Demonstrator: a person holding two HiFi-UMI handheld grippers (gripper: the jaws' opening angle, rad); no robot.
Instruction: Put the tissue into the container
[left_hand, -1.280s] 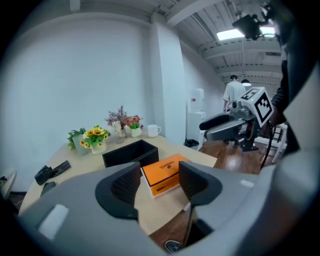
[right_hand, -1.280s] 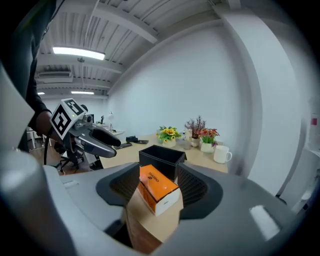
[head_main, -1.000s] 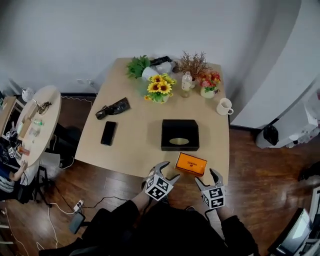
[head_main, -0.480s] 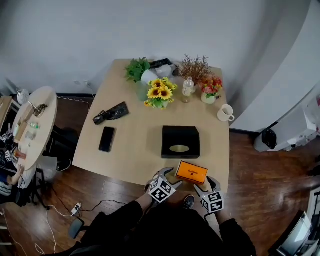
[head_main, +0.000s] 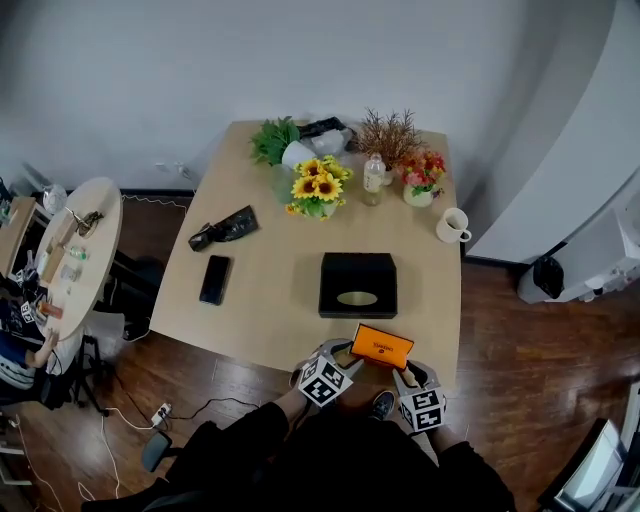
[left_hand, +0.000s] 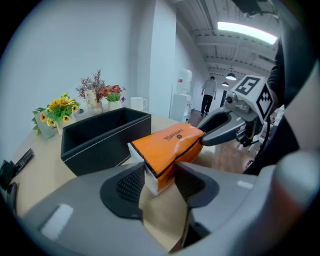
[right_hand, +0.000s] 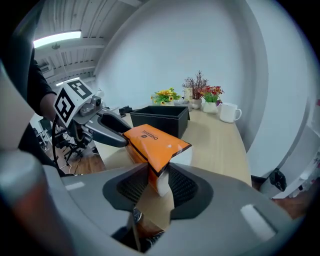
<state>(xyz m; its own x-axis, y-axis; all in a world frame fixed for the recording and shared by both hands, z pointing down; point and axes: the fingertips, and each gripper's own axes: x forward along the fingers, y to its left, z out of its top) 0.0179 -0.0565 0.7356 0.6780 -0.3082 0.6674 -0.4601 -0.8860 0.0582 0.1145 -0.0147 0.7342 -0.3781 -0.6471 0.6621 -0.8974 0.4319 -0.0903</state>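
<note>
Our left gripper (left_hand: 159, 178) and right gripper (right_hand: 159, 184) are closing on opposite ends of the light, squashy orange tissue pack (head_main: 381, 346) between their jaws.

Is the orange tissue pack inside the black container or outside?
Outside: the orange tissue pack is in front of the black container, the left gripper and right gripper jaws closing on its ends.
</note>
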